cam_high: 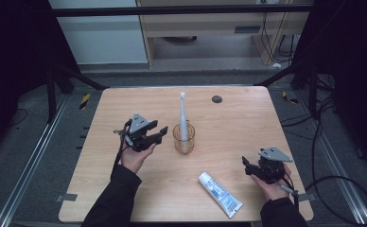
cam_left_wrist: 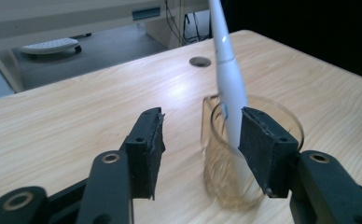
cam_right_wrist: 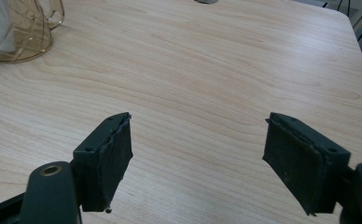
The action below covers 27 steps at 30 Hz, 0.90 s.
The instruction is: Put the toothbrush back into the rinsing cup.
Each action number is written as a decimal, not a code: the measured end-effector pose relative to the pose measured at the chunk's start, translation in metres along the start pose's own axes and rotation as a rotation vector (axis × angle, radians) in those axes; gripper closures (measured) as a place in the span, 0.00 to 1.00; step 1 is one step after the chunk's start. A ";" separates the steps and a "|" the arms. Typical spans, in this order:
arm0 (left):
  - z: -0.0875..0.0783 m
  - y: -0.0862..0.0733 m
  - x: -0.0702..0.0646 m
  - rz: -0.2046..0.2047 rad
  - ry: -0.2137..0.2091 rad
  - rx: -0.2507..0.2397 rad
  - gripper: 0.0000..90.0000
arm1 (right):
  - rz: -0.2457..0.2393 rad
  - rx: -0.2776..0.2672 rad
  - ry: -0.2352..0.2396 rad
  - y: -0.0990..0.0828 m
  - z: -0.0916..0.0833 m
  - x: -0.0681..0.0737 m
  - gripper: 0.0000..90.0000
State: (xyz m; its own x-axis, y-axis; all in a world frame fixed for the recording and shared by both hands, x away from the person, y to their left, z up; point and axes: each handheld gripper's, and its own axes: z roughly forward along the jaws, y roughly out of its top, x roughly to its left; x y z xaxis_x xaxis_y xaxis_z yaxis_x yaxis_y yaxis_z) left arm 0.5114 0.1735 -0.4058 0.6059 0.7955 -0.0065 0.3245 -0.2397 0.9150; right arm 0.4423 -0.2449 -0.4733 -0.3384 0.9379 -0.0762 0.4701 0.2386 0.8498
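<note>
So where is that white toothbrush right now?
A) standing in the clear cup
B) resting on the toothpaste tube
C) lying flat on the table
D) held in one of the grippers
A: the toothbrush stands upright in the clear cup, with the left gripper open beside it and holding nothing.
</note>
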 end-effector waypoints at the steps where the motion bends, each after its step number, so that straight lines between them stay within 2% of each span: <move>1: -0.003 -0.003 0.001 0.005 0.001 0.014 0.52 | 0.000 0.001 0.006 0.000 -0.001 0.001 0.27; 5: -0.017 -0.019 0.005 0.026 0.004 0.060 0.49 | -0.005 0.006 0.026 0.002 -0.003 0.004 0.29; 9: -0.032 -0.040 0.009 0.022 0.009 0.103 0.46 | -0.011 0.011 0.046 0.003 -0.005 0.007 0.31; 15: -0.052 -0.070 0.018 -0.026 0.042 0.135 0.43 | -0.021 0.026 0.075 0.003 -0.006 0.013 0.32; 19: -0.062 -0.087 0.023 -0.040 0.069 0.158 0.42 | -0.031 0.029 0.097 0.003 -0.009 0.019 0.33; 23: -0.072 -0.098 0.030 -0.083 0.090 0.169 0.41 | -0.056 0.036 0.126 0.004 -0.011 0.027 0.36; 27: -0.082 -0.106 0.035 -0.099 0.121 0.171 0.41 | -0.069 0.053 0.183 0.003 -0.013 0.035 0.41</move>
State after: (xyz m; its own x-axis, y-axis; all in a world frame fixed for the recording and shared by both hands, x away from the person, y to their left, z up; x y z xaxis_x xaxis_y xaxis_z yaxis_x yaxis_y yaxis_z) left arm 0.4381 0.2726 -0.4700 0.4768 0.8783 -0.0346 0.5022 -0.2399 0.8308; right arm 0.4215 -0.2143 -0.4669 -0.5113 0.8588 -0.0331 0.4816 0.3183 0.8165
